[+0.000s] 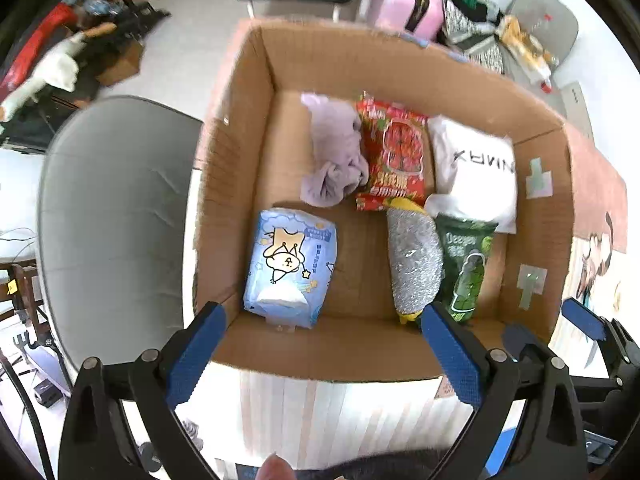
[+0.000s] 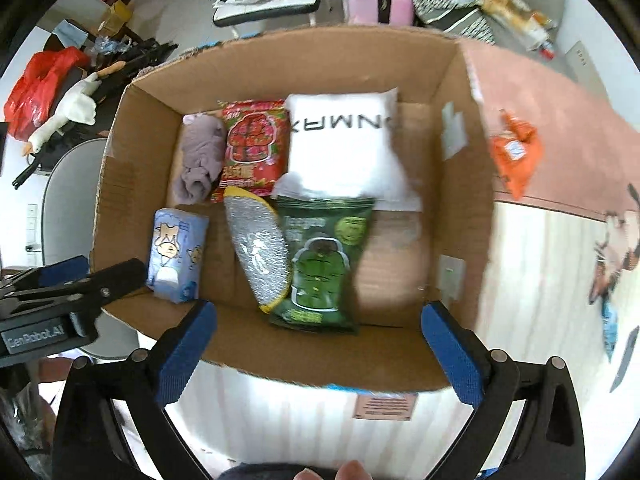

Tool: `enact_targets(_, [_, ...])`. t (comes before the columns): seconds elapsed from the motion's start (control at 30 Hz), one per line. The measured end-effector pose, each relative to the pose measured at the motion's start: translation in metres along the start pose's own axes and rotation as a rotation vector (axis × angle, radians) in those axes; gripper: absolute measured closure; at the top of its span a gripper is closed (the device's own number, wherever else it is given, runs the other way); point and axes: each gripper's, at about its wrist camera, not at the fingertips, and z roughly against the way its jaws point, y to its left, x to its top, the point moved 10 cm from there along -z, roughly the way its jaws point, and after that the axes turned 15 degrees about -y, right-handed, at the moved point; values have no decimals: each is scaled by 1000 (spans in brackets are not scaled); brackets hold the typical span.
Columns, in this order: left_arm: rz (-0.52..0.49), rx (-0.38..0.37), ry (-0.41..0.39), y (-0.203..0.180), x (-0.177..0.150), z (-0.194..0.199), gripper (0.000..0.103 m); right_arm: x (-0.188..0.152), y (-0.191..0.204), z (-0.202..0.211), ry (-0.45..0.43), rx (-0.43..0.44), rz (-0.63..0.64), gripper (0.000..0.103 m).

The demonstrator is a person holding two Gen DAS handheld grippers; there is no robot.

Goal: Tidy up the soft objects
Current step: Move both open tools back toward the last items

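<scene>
An open cardboard box holds several soft items: a blue tissue pack, a lilac cloth, a red snack bag, a white pillow bag, a silver scrubber and a green snack bag. My left gripper is open and empty above the box's near edge. My right gripper is open and empty above the near edge too. An orange pouch lies on the table right of the box.
A grey chair stands left of the box. The pink and white table mat extends to the right. A pink suitcase, a plush goose and floor clutter lie beyond. The left gripper's body shows at the right view's left edge.
</scene>
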Motion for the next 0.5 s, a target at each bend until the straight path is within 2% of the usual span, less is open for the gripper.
enact_targets(0.13, [9,6,-76,-7,-6,22,3,-1,-10,32,-70,-42,33,0])
enact_targets(0.27, [-10,25,-141,-11,-11,46,3,-3,-19,69,-127,-33,31,0])
enact_targets(0.5, [-30,33,-206,-25,-20,76,3,-11,-24,110,-183,16,29,0])
